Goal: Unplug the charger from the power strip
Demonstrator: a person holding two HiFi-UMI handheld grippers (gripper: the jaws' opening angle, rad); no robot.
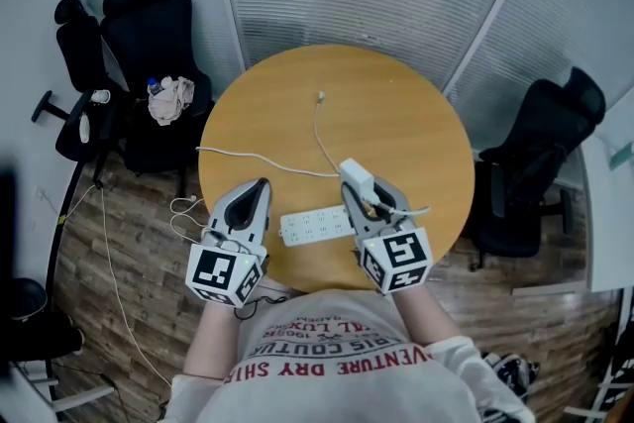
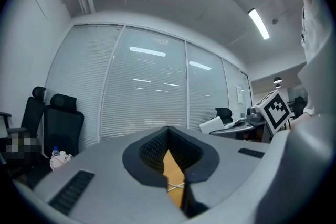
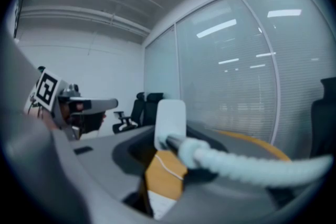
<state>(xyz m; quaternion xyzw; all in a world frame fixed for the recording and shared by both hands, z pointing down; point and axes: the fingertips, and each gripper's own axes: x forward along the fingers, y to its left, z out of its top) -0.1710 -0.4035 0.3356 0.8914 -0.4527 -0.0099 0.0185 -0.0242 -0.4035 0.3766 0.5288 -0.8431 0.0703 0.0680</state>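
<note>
At the far left, two black office chairs (image 1: 149, 45) stand off the table, and a crumpled cloth (image 1: 170, 99) lies on the seat of the nearer one. The small bottle beside the cloth is too tiny to read. Loose white cords (image 1: 183, 213) trail over the wood floor below them, and their ends run out of sight under the table edge.

The left gripper (image 1: 262, 185) sits over the near left part of the round wooden table (image 1: 396, 124). Its jaws are clenched together with nothing in them. In its own view only a thin sliver of tabletop shows through the gap behind the tips. It is just beside the left end of the white power strip (image 1: 315, 225), apart from it.

The strip lies flat near the table's front edge, and its right end is hidden behind the right gripper (image 1: 376, 203). This gripper's jaws are grasping the white charger (image 1: 355, 179), which is held upright just beyond the strip. The charger seems clear of the sockets, but its prongs cannot be seen.

A thin white cable (image 1: 319, 129) runs from the charger to a loose end near the table's middle. A second cable (image 1: 253, 160) runs left from the charger to the table rim. In the right gripper view a thick braided cord (image 3: 252, 165) blurs across the front and covers the lower jaw.

Another black chair (image 1: 535, 163) stands at the right, partly cut off.
</note>
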